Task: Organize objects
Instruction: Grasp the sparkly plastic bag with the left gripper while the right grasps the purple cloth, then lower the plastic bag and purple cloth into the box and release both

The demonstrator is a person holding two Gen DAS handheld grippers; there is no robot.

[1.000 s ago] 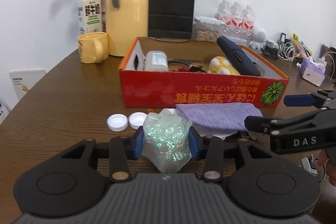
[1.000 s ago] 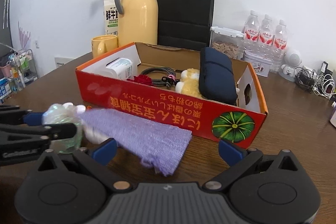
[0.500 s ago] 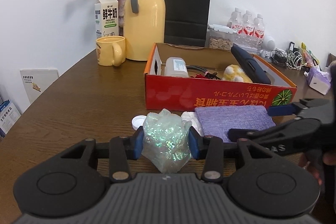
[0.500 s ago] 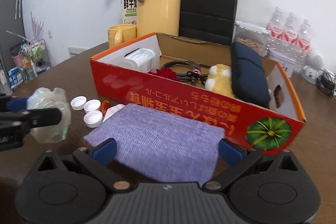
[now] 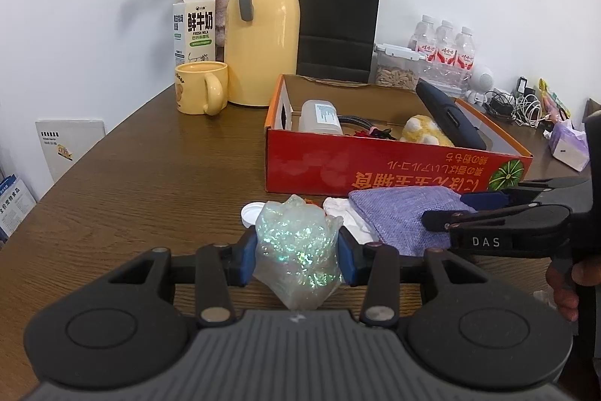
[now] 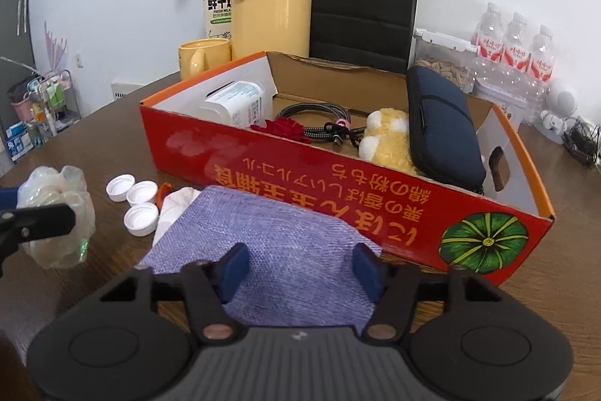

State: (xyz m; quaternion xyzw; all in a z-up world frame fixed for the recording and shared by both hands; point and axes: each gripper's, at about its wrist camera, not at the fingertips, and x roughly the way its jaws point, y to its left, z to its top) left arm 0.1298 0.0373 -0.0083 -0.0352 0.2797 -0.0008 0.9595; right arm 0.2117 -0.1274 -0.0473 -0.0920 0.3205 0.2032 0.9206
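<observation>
Your left claw [image 5: 298,260] is clamped on the crinkly plastic bag [image 5: 298,250], both pads squeezing its sides, held just above the counter [image 5: 131,194]. Your right claw [image 6: 300,269] is closing right now with the purple cloth [image 6: 270,243] between the pads, but they aren't pressing it yet. The cloth lies flat on the counter right against the red box [image 6: 338,190], partly over a white wad [image 6: 176,202]. Three white caps [image 6: 137,202] sit just left of it.
</observation>
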